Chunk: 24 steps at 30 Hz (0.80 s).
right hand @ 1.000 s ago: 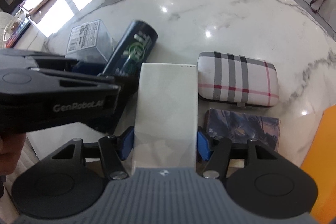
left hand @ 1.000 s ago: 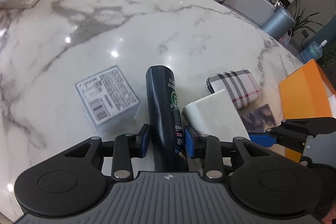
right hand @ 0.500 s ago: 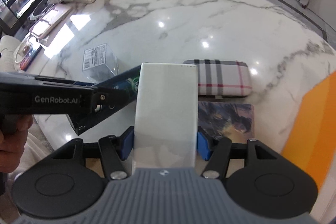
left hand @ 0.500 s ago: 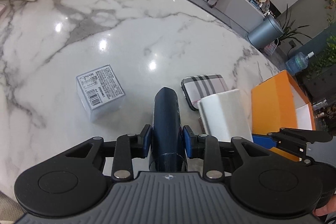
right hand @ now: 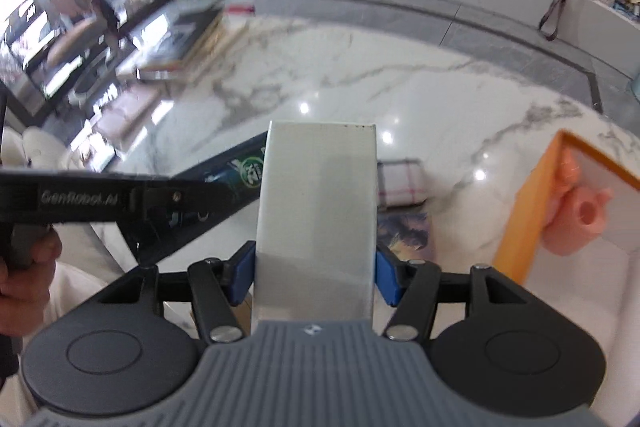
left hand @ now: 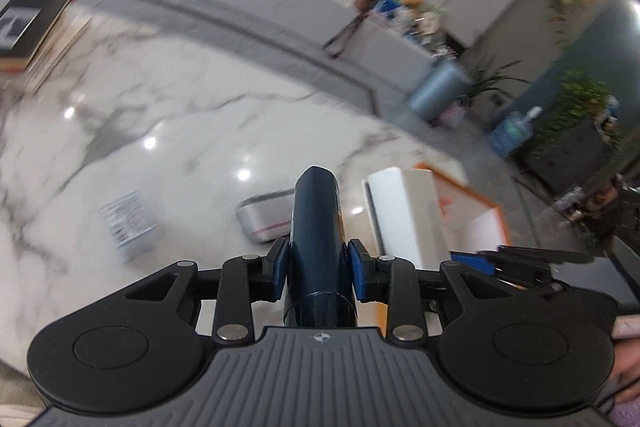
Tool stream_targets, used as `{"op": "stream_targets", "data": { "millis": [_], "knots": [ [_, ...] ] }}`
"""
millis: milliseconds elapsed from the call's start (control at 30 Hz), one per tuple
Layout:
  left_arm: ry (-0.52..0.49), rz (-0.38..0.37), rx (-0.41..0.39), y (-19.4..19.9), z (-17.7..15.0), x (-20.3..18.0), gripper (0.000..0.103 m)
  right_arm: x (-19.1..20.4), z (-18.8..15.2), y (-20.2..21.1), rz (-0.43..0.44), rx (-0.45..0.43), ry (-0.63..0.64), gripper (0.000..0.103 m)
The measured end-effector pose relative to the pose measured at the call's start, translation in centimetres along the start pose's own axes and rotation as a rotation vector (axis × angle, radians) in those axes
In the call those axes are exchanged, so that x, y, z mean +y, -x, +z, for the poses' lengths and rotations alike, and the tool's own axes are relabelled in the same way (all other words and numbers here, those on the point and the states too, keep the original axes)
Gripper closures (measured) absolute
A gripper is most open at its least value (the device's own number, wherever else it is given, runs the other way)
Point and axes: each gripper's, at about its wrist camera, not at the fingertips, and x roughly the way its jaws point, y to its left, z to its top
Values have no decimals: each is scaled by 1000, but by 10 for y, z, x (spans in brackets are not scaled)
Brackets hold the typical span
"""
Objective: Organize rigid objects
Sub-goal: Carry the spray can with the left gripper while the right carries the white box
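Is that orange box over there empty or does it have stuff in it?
Not empty: the orange box lies open, with a peach-coloured object inside against its white lining.

Bright daylight, glare spots (heavy motion blur).

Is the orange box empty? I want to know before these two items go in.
No: in the right wrist view the orange box already holds a peach-pink object on its white lining.

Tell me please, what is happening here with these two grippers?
A person is tidying a marble table with a gripper in each hand. The left gripper is shut on a dark blue can, the right gripper on a white box. Both are held above the table, with an open orange box on the right.
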Motion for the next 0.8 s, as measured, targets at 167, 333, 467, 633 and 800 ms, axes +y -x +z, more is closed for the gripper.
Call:
{"op": "stream_targets", "data": {
  "millis": [167, 333, 467, 633, 800],
  "knots": [
    [-107, -65, -26, 3, 8, -60, 68, -29, 2, 53, -63, -70, -43, 42],
    [-155, -128, 3, -28, 11, -114, 68, -76, -9, 87, -191, -68, -105, 42],
    [-201, -157, 59, -70, 8, -155, 68, -119, -25, 88, -270, -23, -189, 42],
    [-260, -129, 147, -129, 1, -186, 68, -160, -40, 59, -289, 55, -275, 42],
    [-300, -67, 221, -178, -8, -196, 68, -183, -48, 21, -277, 130, -337, 42]
  ]
}}
